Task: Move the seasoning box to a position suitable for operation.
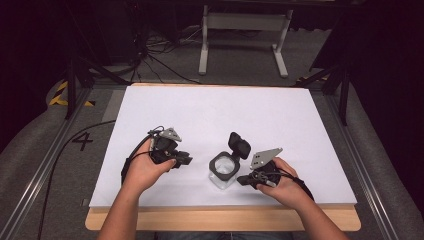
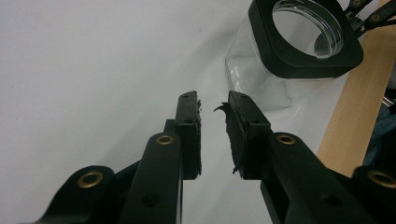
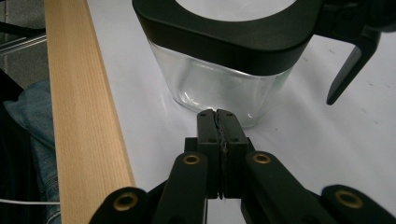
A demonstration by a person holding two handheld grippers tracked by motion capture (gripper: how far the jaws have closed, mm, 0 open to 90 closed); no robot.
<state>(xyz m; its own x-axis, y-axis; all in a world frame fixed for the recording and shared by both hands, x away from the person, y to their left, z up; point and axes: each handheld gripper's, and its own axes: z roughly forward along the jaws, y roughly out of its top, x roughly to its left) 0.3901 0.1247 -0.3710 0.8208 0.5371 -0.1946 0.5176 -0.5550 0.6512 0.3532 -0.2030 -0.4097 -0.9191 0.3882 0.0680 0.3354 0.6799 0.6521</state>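
Near the worktop's (image 1: 280, 112) front edge, between the two tools, stands a clear glass jar (image 1: 223, 170) with a black collar and hinged lid open, probably heavy, slick and breakable, best gripped by that collar; left tool (image 2: 212, 112) slightly parted and empty, right tool (image 3: 218, 122) closed on nothing.

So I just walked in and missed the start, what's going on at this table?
A person holds a gripper in each hand over a white table. Between them stands a clear glass jar with a black rim, its hinged lid flipped open. The left gripper is open, the right gripper shut; neither touches the jar.
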